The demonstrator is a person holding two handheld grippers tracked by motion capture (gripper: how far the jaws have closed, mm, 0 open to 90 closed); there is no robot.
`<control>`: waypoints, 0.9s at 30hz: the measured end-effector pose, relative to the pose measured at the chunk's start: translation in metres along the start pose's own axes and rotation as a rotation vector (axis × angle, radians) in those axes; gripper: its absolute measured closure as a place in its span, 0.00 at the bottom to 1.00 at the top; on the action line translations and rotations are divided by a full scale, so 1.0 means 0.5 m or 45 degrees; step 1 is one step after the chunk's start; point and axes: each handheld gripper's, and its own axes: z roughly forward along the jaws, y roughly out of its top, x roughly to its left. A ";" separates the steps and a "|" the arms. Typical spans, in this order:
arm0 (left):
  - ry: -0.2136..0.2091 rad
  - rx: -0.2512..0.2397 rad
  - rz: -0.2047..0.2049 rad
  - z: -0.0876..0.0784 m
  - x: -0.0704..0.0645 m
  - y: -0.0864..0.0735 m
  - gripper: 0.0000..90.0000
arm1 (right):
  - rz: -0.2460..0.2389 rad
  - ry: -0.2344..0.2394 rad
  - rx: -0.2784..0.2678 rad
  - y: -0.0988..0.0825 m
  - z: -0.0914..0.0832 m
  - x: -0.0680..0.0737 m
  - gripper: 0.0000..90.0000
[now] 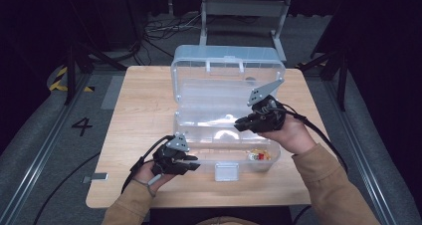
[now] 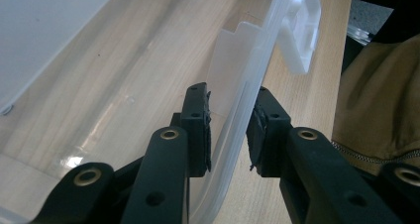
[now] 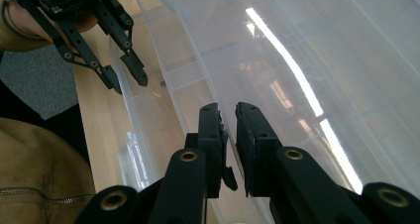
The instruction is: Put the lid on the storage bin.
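A clear plastic box (image 1: 226, 150) stands open on the pale wooden counter (image 1: 144, 100), its lid (image 1: 226, 65) tipped up at the far side. Inside lies a see-through tray (image 1: 211, 105), and a small red and yellow item (image 1: 260, 155) rests in the front right compartment. A white latch (image 1: 226, 172) hangs at the front. The left claw (image 2: 229, 130) straddles the thin front wall, its 2 pads narrowly apart around it. The right claw (image 3: 232, 130) grips the tray's edge.

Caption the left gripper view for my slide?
Left gripper straddles the clear plastic box's front wall, black jaws either side.
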 end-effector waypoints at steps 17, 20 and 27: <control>0.003 0.001 0.001 0.000 0.000 0.000 0.80 | -0.017 0.033 0.015 -0.014 0.008 0.017 0.90; 0.002 0.001 0.004 0.000 0.000 0.000 0.80 | -0.006 0.045 0.021 -0.017 0.010 0.020 0.90; 0.005 -0.004 0.005 -0.001 0.000 -0.001 0.80 | -0.030 0.062 0.054 -0.025 0.020 0.032 0.91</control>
